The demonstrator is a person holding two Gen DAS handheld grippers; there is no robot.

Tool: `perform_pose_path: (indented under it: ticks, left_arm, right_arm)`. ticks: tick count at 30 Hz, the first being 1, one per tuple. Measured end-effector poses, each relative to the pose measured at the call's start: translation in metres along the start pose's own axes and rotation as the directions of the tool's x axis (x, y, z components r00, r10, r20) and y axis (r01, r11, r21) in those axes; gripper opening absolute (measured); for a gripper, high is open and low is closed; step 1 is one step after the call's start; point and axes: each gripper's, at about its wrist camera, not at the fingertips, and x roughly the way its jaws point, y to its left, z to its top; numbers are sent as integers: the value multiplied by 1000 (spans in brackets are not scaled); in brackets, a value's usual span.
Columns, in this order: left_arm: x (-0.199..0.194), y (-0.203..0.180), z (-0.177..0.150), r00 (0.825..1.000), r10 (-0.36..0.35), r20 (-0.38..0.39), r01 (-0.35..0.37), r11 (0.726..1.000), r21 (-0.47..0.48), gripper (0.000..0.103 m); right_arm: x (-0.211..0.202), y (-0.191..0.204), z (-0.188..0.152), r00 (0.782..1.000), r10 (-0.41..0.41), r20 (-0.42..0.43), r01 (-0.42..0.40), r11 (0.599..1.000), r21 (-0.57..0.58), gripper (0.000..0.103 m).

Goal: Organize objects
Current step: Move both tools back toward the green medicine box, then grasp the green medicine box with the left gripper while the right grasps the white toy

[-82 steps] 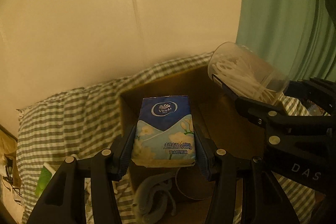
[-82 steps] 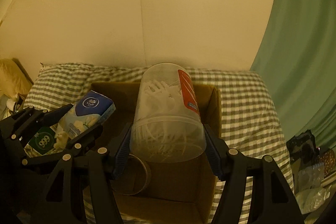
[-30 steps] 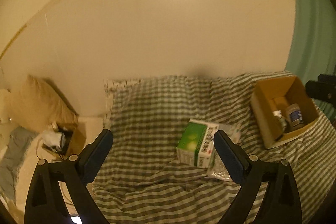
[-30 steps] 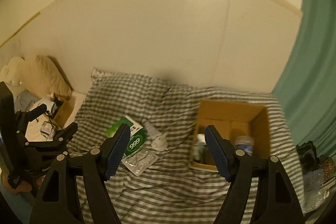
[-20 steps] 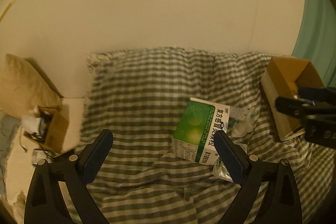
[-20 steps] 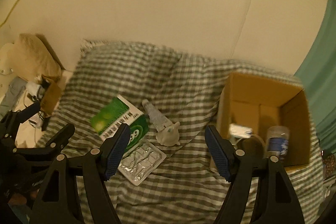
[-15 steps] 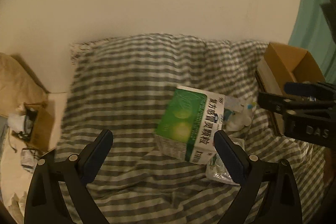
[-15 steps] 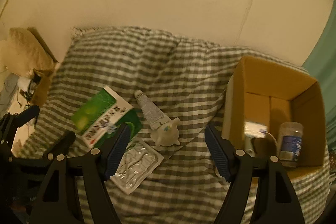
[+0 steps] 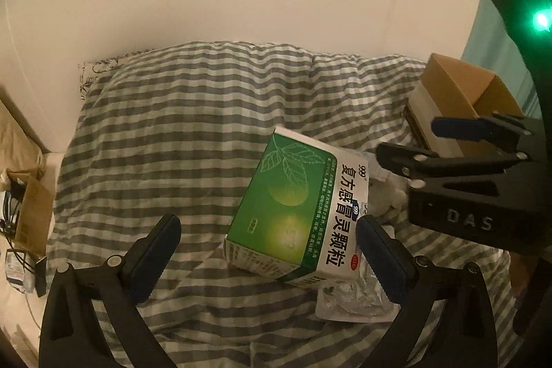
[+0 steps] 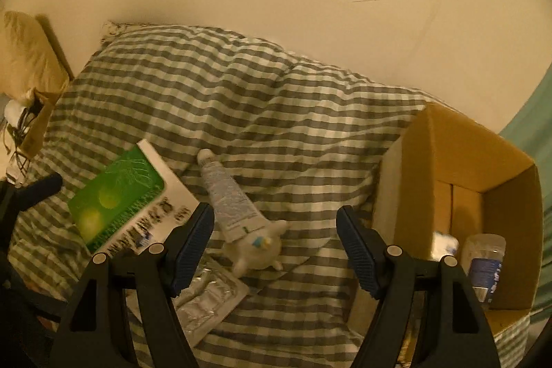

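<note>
Hovering open and empty, the left tongs (image 9: 265, 250) bracket the green medicine box (image 9: 296, 212) lying on the bed (image 9: 179, 133). The right tongs (image 10: 276, 245), likewise open, straddle the ointment tube (image 10: 229, 195); its long axis runs away from them, up and leftward.

The bedcover (image 9: 179, 133) is grey-and-white check. The medicine box (image 9: 296, 212) has a green face with pale leaf outlines and a white side with dark characters. The tube (image 10: 227, 195) is pale bluish-grey. The blister pack (image 10: 207, 302) is silver. The cardboard box (image 10: 448, 154) is brown. The curtain (image 10: 531, 126) is teal.
</note>
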Motion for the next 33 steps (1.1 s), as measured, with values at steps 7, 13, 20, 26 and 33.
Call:
perform_pose_path:
  ticks: [7, 13, 20, 26, 33]
  left_arm:
    - [-10, -7, -10, 1000, -14, -8, 15, 999, 32, 103]
    - [6, -3, -14, 998, -19, -61, 20, 1000, 17, 103]
    - [30, 7, -7, 994, 11, -105, -12, 1000, -11, 103]
    - [46, -1, -7, 991, 14, -132, -8, 999, 49, 98]
    - [31, 3, -5, 995, -8, -96, 12, 999, 36, 84]
  right_arm:
    - [2, 0, -2, 1000, -18, -19, 17, 1000, -10, 73]
    - [7, 1, -6, 999, -9, -41, 9, 1000, -14, 73]
    - [25, 9, -12, 996, -7, -84, 4, 999, -46, 73]
    - [42, 14, -11, 992, 27, -126, -36, 997, -64, 55]
    - [38, 13, -16, 990, 38, -135, -49, 996, -79, 44]
